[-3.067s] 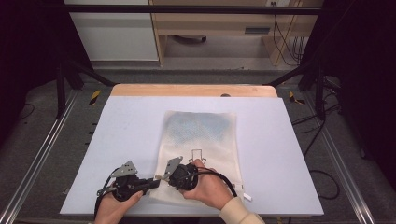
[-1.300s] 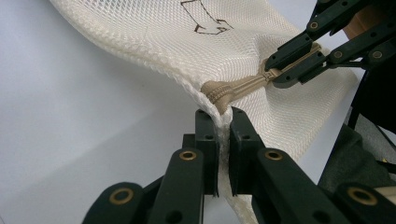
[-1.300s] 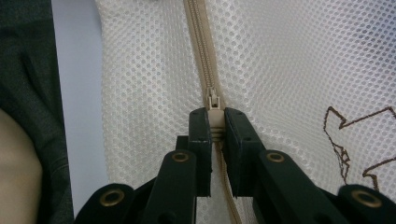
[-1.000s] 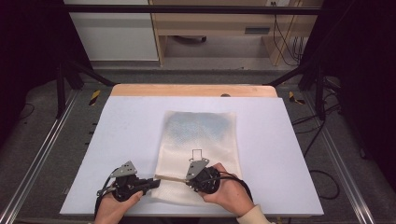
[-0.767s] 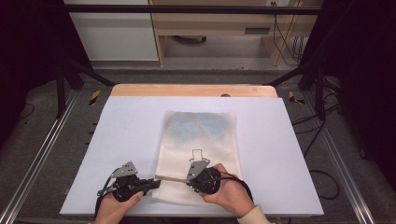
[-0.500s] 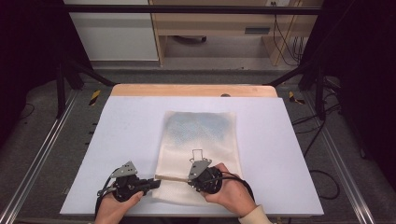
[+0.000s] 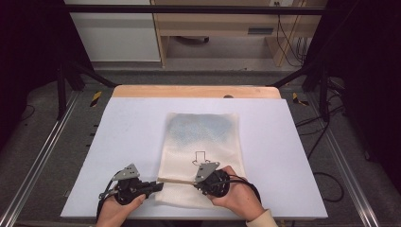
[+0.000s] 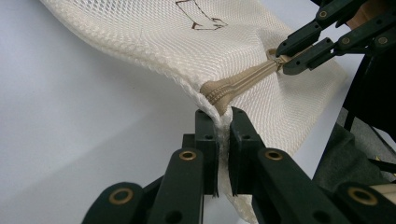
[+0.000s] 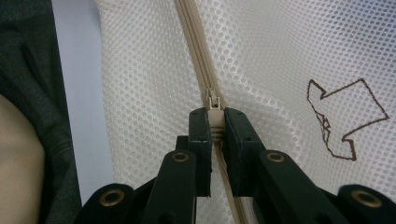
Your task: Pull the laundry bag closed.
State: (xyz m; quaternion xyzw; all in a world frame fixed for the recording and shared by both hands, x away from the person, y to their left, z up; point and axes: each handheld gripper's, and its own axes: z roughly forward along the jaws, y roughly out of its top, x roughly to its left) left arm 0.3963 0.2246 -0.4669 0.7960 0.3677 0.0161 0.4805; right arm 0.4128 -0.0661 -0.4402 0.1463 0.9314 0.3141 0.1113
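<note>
A cream mesh bag point(image 7: 203, 137) with a drawn arrow point(image 7: 200, 157) lies flat on the white table point(image 7: 132, 137). A tan zipper point(image 7: 176, 180) runs along the bag's near end. My left gripper point(image 7: 160, 185) is shut on the bag's near-left corner, at the zipper's end point(image 8: 219, 95). In its own view, the left gripper point(image 8: 223, 115) pinches the mesh just below that end. My right gripper point(image 7: 195, 183) is shut on the zipper pull point(image 9: 213, 108), some way along the zipper point(image 9: 195, 51). The right gripper point(image 8: 282, 56) also shows in the left gripper view, holding the pull with the zipper taut between us.
Bare white table surface surrounds the bag on the left point(image 7: 127, 142) and right point(image 7: 279, 151). A wooden strip point(image 7: 194, 91) edges the far side of the table. Metal rails point(image 7: 38, 161) run along both sides, and cables point(image 7: 326, 179) lie on the floor to the right.
Since 3.1 s ago the right gripper has moved rightward along the zipper, away from the left gripper. In the last second it has barely moved. The left gripper has stayed put.
</note>
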